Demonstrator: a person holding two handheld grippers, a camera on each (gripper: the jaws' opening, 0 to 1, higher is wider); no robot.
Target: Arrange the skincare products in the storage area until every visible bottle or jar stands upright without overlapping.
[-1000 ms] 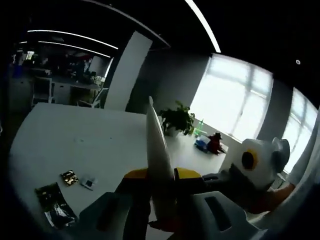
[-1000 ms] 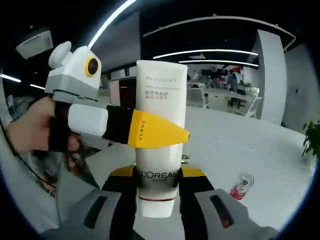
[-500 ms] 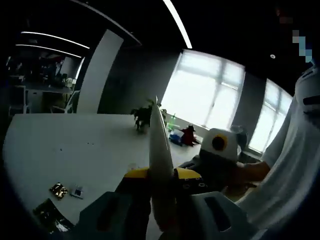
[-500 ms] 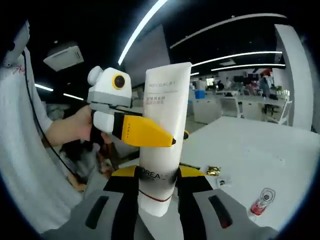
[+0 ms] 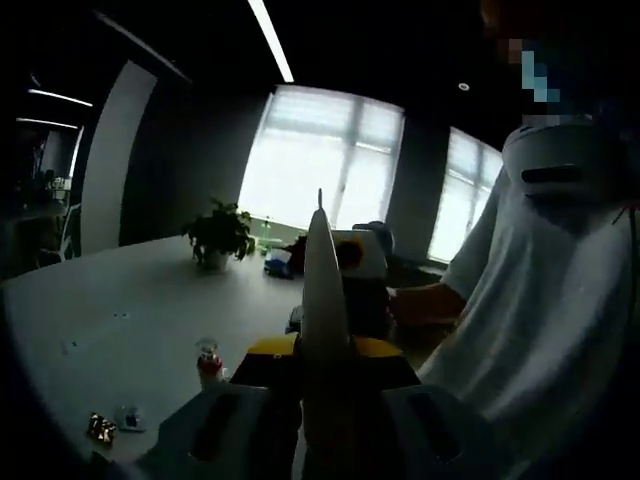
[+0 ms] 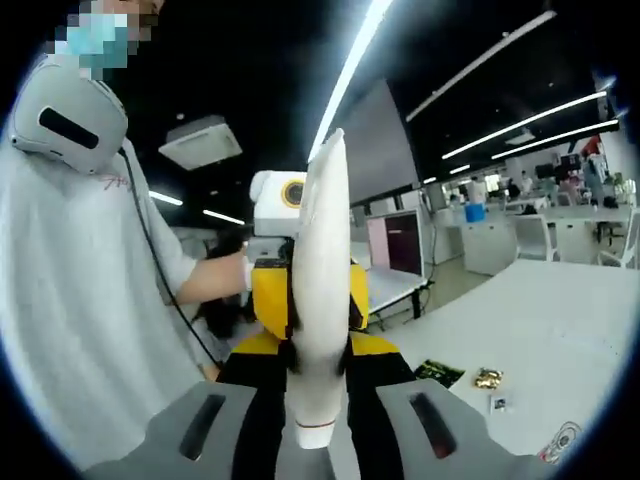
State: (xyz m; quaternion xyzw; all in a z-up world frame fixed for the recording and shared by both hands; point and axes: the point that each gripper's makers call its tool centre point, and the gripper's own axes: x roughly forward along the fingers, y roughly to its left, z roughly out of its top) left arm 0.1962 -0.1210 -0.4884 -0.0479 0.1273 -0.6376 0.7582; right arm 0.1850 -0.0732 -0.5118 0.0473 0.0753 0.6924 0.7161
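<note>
A white L'Oréal tube (image 6: 320, 280) stands edge-on between my right gripper's (image 6: 318, 350) jaws, which are shut on its lower part. My left gripper (image 6: 305, 300) faces this view from behind the tube, its yellow jaws clamped on the tube's middle. In the left gripper view the same tube (image 5: 323, 280) rises thin-edged from my left gripper (image 5: 325, 352), shut on it, with my right gripper (image 5: 360, 262) just behind. A small red-capped bottle (image 5: 208, 362) stands on the white table (image 5: 110, 320). A clear bottle (image 6: 560, 441) lies on the table at lower right.
The person (image 6: 90, 280) holding both grippers stands close beside the table (image 6: 570, 330). A dark sachet (image 6: 436, 372), a gold wrapper (image 6: 488, 377) and a small packet (image 6: 497, 403) lie on it. A potted plant (image 5: 220, 232) and colourful items (image 5: 280, 262) sit at the far end.
Both hands swung round, so the backgrounds shifted. In the right gripper view the tube went from face-on to edge-on, and the left gripper moved from the left side to directly behind it.
</note>
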